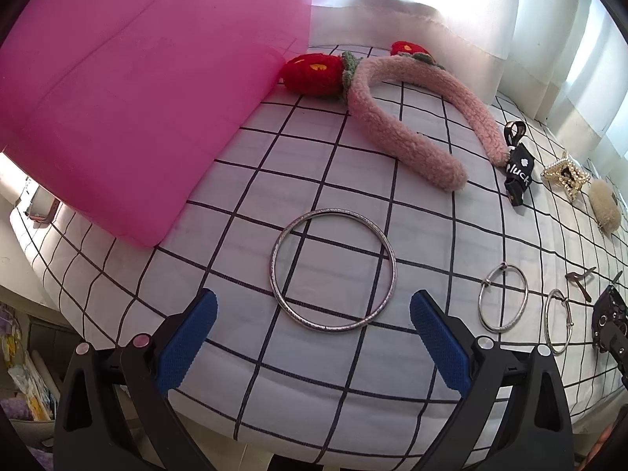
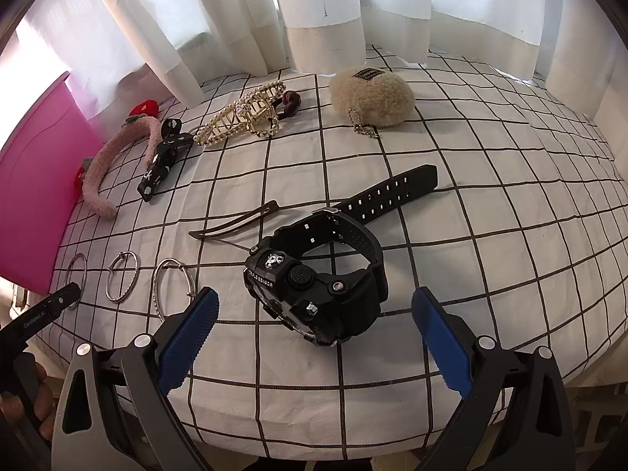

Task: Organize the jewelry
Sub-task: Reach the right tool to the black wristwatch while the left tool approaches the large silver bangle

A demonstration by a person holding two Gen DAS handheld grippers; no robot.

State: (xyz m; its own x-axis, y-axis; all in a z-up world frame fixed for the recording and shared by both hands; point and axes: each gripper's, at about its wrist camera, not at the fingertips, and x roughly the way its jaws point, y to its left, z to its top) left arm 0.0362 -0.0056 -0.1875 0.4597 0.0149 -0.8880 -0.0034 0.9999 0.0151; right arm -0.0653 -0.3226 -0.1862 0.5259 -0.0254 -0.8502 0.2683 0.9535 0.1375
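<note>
1. Your table (image 2: 471,235) wears a white cloth with a dark grid, and white curtains (image 2: 322,15) hang along its far edge
2. A big pink box (image 1: 129,110) stands on the left side of the table, its near corner just beyond and left of your left gripper
3. A pink fuzzy headband (image 1: 412,117) with red knitted strawberries lies curved beside the box, one strawberry touching the box wall
4. Your left gripper (image 1: 314,337) is spread wide and holds nothing; the large silver bangle (image 1: 333,271) lies flat on the cloth just ahead of its blue pads (image 1: 184,349), between the two tips
5. Your right gripper (image 2: 314,337) is spread wide too, empty, with the black watch (image 2: 318,274) lying on its side between and just ahead of the pads, strap stretched away to the far right
6. A beige fluffy pouch (image 2: 373,94) with a bead chain sits near the curtains
7. A gold pearl hair claw (image 2: 243,117) rests left of the pouch, a dark red hair tie (image 2: 288,102) touching it
8. A black clip (image 2: 161,165) with white lettering lies between claw and headband
9. Two smaller silver hoops (image 1: 502,302) lie right of the bangle, well apart from it
10. A thin brown hairpin (image 2: 235,223) lies just beyond the watch
</note>
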